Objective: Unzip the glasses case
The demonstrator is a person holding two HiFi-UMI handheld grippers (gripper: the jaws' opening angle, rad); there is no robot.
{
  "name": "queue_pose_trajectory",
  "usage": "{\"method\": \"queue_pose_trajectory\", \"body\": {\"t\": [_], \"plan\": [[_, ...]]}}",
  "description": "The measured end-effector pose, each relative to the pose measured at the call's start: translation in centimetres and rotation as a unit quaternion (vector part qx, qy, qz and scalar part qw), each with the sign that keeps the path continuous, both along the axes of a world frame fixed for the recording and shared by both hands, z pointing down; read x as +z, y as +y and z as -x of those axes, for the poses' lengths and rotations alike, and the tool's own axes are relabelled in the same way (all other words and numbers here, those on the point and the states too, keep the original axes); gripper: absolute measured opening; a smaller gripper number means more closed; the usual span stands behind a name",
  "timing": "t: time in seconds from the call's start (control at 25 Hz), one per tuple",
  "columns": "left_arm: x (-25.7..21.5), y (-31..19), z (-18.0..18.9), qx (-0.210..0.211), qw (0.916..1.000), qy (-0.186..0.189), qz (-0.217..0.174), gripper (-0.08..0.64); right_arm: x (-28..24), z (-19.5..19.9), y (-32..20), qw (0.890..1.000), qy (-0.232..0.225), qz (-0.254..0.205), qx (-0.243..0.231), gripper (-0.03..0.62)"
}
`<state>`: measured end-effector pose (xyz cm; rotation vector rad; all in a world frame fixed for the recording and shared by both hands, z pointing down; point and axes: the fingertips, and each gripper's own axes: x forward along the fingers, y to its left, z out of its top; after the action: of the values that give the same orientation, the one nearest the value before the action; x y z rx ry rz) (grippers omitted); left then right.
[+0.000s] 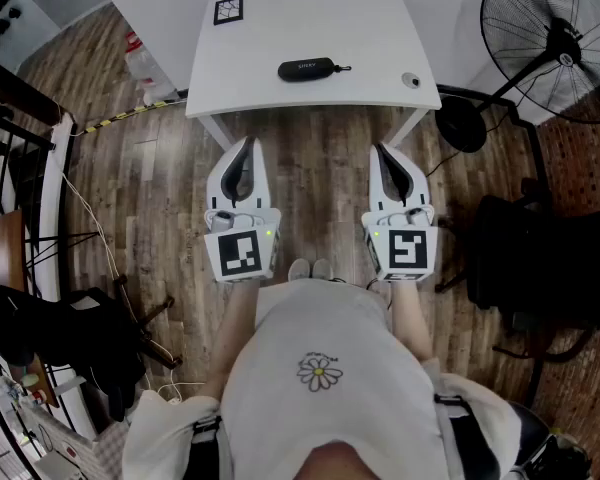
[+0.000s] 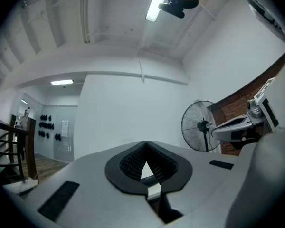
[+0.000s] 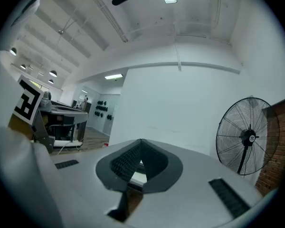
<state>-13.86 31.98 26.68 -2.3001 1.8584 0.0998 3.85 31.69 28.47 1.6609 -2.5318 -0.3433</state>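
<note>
Ahead, white table bearing glasses case, wood floor, fan.

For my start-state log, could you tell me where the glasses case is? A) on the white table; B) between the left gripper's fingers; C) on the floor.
A: the glasses case lies on the white table, beyond the left gripper and right gripper, both shut and empty.
</note>
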Motion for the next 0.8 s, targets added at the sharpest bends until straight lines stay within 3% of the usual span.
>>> {"method": "queue_pose_trajectory", "body": {"t": [0.36,0.6,0.8], "plan": [[0.0,0.1,0.1,-0.009,0.9999,-0.002,-0.004,0.014,0.8,-0.4,0.1,1.0,-0.005,0.009,-0.014,0.006],[1.8,-0.2,-2.0,-0.003,0.9994,-0.035,0.004,0.014,1.9,-1.8,0.1,0.999,-0.014,0.012,-0.031,0.006],[1.3,0.2,-3.1,-0.007,0.9999,-0.005,-0.011,0.012,3.0,-2.6,0.3,0.998,-0.015,0.027,-0.047,0.006]]}}
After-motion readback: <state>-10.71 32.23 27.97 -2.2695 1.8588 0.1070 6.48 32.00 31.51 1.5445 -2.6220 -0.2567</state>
